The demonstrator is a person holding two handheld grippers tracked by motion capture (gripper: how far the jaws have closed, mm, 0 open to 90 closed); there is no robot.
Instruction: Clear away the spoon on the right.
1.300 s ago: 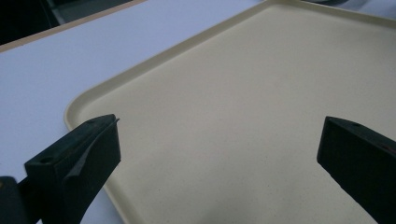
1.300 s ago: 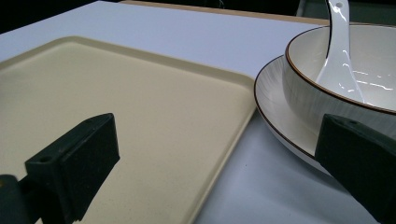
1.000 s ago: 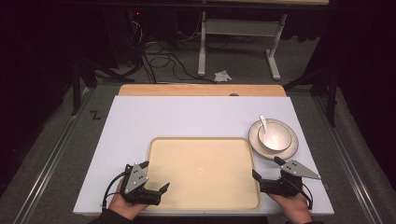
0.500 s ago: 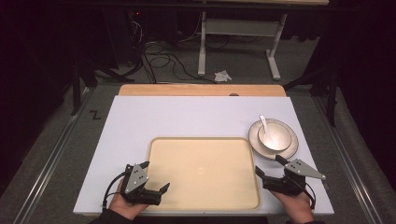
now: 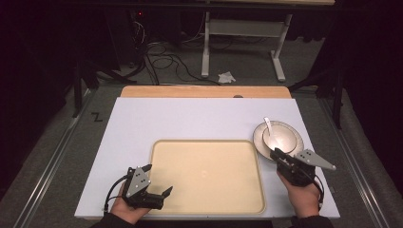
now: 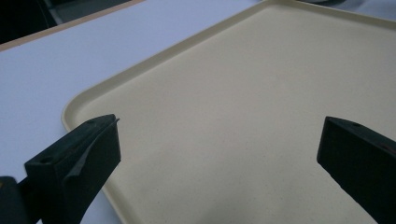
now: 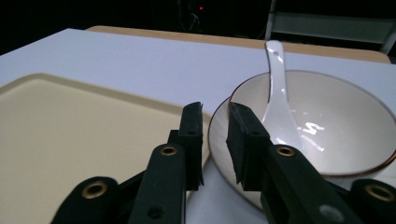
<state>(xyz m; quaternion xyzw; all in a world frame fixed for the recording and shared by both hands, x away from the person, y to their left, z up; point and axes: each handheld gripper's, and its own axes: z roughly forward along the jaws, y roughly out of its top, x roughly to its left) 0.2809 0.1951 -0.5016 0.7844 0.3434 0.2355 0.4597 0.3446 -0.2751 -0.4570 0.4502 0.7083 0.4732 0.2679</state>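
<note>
A beige tray (image 5: pixel 206 175) was laid flat on the white table (image 5: pixel 190 118), its near long edge close to the table's near edge and its rounded rim raised all round. A broad bare stretch of white surface was left beyond the tray's far rim, up to a wooden strip (image 5: pixel 204 91) at the table's far edge. To the left of the tray a narrower band of table was free.

The left gripper (image 5: pixel 159 181) was held at the tray's near left corner, its jaws spread wide apart with nothing between them; in the left gripper view (image 6: pixel 219 140) the tray's rounded corner and bare floor were seen between the two black jaws.

The right gripper (image 5: pixel 276 154) was held just right of the tray's right rim, at the near rim of the plate (image 5: pixel 259 137). Its jaws were drawn nearly together, a narrow gap left between them, and nothing was clamped (image 7: pixel 215 140).

The plate, cream with a thin dark rim line, was set near the table's right edge, just beside the tray's far right corner. On it a bowl (image 7: pixel 345 121) of the same glossy cream was seated, and a white spoon (image 7: pixel 279 107) was leaned in the bowl, handle up over the far rim.
</note>
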